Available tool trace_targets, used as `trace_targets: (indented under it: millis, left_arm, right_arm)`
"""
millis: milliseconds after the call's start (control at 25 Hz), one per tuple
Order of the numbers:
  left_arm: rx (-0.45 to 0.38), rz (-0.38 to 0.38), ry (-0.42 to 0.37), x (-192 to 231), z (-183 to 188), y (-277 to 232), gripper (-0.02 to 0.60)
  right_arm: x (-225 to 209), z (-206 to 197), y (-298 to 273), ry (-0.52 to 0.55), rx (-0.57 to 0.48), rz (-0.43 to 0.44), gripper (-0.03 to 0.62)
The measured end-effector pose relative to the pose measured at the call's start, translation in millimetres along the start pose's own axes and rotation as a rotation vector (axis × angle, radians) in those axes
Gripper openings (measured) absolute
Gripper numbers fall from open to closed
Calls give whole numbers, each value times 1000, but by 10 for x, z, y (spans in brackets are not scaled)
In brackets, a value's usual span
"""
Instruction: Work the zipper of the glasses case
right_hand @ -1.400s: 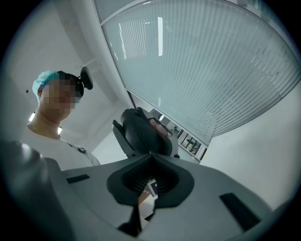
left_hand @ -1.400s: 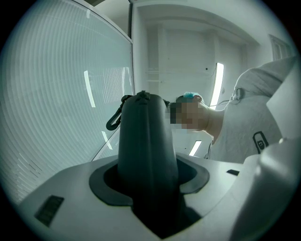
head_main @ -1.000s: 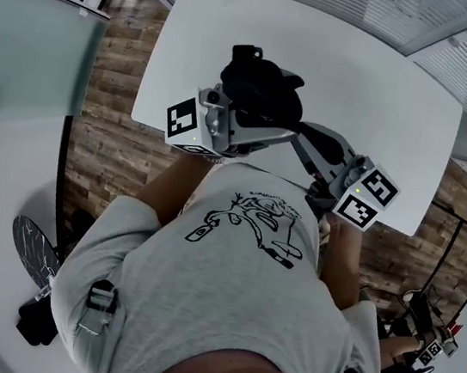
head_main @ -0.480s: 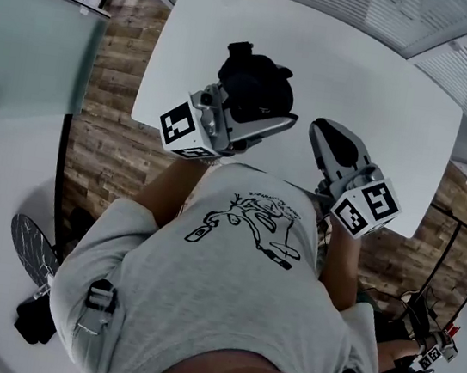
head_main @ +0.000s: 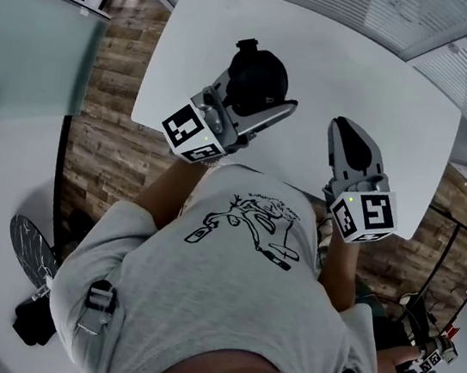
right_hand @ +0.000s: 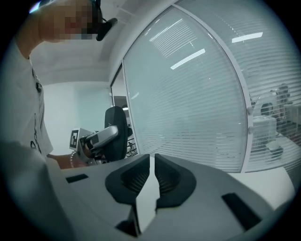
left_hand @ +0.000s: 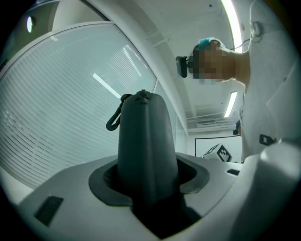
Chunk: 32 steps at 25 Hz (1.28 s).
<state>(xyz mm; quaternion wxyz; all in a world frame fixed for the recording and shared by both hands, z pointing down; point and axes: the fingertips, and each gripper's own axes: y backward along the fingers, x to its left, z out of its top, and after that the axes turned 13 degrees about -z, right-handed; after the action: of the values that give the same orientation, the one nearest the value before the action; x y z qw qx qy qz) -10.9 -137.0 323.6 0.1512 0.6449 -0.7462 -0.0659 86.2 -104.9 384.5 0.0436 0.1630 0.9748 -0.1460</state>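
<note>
Your left gripper (head_main: 255, 109) clamps the dark glasses case (head_main: 257, 74), at 10 o'clock from your right gripper (head_main: 352, 143), whose narrow, empty jaws have just been closing. The case looks light and semi-stiff. Pinch the small loop (left_hand: 114, 118) at its 11 o'clock tip.

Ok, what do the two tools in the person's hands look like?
Both are light grey plastic: the left tool and right tool have dark ribbed pads, and each carries a white cube with black square markers. The person's grey T-shirt has a black drawing.
</note>
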Motion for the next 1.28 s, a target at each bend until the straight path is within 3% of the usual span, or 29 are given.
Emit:
trace_targets:
  millis: [200, 560, 920, 1280]
  left_arm:
    - [79, 112, -22, 134, -107, 27, 252]
    - [200, 265, -135, 230, -97, 90, 252]
    - [260, 348, -183, 280, -17, 86, 252]
    - [254, 359, -182, 251, -2, 51, 252]
  right_arm:
    - [-172, 80, 49, 44, -32, -116, 35]
    - [-343, 171, 153, 99, -77, -256, 20]
    - [-495, 230, 206, 116, -86, -323, 6]
    - [-505, 283, 239, 130, -103, -323, 5]
